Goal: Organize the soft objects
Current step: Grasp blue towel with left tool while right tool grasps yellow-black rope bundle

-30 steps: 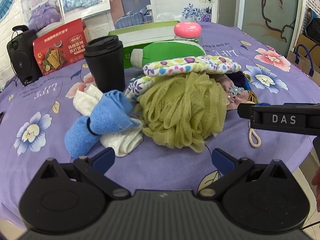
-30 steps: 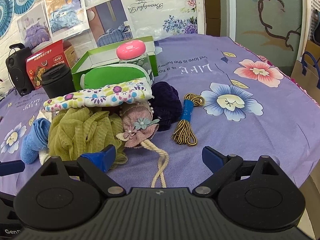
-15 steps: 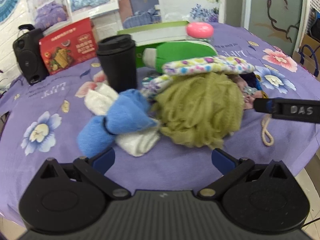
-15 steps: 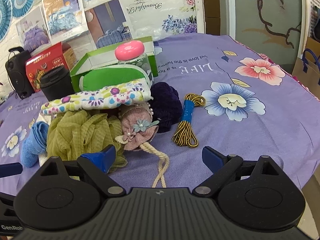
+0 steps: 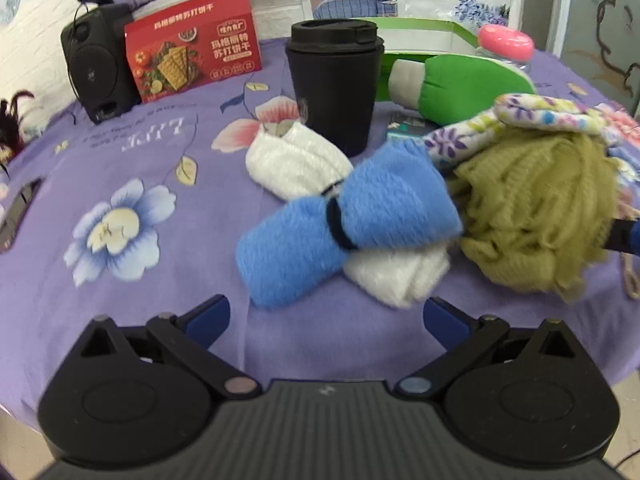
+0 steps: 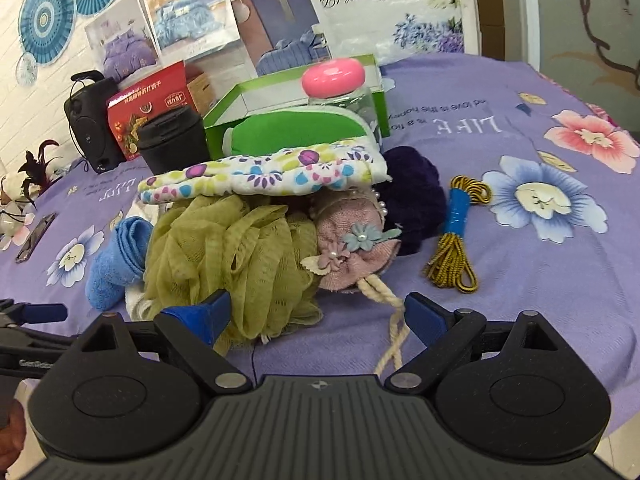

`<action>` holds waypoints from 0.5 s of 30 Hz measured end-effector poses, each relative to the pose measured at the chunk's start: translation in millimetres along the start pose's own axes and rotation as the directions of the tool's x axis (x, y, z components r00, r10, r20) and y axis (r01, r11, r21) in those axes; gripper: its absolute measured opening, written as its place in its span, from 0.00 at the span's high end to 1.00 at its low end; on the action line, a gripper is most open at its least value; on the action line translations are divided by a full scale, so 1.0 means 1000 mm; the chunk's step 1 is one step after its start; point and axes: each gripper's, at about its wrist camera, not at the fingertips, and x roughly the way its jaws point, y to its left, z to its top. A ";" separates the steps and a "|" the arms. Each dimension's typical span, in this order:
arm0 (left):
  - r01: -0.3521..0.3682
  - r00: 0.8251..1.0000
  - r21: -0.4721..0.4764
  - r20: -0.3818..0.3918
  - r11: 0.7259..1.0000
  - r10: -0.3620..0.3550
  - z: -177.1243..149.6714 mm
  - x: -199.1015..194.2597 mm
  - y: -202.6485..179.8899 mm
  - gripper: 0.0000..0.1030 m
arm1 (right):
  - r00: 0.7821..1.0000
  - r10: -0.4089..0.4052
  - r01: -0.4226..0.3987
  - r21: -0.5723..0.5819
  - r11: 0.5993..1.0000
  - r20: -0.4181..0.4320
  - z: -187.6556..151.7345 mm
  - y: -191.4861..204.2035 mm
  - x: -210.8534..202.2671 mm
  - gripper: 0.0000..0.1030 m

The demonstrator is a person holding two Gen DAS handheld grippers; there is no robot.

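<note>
My left gripper stands with its jaws spread wide and nothing between them, low over the purple floral tablecloth. Directly ahead of it lies a blue fuzzy sock bundle cinched by a black band, resting across a white fuzzy sock; a second white piece lies behind, just in front of the black lidded cup.

My right gripper is likewise open and empty. Its left finger sits against the front of the olive mesh bath pouf; a cream cord runs between the fingers from the pink knitted hat. A floral quilted mitt lies on top of the pouf and hat. Behind the hat is a dark purple knit item, and beside that a yellow-black cord bundle wrapped in blue tape. A green mitt and a green box stand at the rear.
</note>
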 end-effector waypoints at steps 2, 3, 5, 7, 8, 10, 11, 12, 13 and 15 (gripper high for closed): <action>-0.014 1.000 0.007 0.009 1.000 0.014 0.007 0.009 0.003 0.00 | 1.000 0.022 -0.022 0.006 1.000 -0.013 0.003 -0.001 0.008 0.22; 0.010 1.000 -0.002 0.005 1.000 -0.010 0.010 0.013 0.006 0.00 | 0.999 0.047 -0.046 0.020 0.999 -0.019 0.004 -0.002 0.011 0.22; 0.049 0.999 -0.030 0.006 0.998 -0.049 0.015 0.020 0.013 0.00 | 0.997 0.077 -0.076 0.051 0.996 -0.019 0.007 -0.004 0.017 0.22; 0.093 0.996 -0.015 -0.003 0.996 -0.093 0.019 0.026 0.016 0.00 | 0.995 0.101 -0.099 0.070 0.993 -0.021 0.009 -0.005 0.021 0.22; 0.130 0.991 0.005 -0.003 0.991 -0.130 0.019 0.025 0.018 0.00 | 0.994 0.109 -0.107 0.067 0.992 -0.028 0.011 -0.004 0.023 0.22; 0.207 0.978 0.083 0.002 0.975 -0.208 0.019 0.021 0.022 0.00 | 0.994 0.106 -0.104 0.037 0.994 -0.028 0.011 -0.001 0.017 0.22; 0.238 0.971 0.134 -0.001 0.962 -0.240 0.018 0.018 0.024 0.00 | 0.995 0.092 -0.091 0.010 0.996 -0.030 0.011 0.001 0.011 0.22; 0.263 0.964 0.182 -0.005 0.948 -0.267 0.019 0.015 0.025 0.00 | 0.997 0.074 -0.075 -0.029 0.997 -0.031 0.009 0.002 0.005 0.22; 0.288 0.956 0.216 -0.010 0.933 -0.293 0.020 0.012 0.028 0.00 | 0.998 0.062 -0.064 -0.065 0.996 -0.029 0.007 0.002 -0.001 0.22; 0.334 0.941 0.251 -0.038 0.909 -0.335 0.023 0.011 0.035 0.00 | 1.000 0.014 -0.017 -0.130 0.991 -0.026 0.002 -0.004 -0.015 0.22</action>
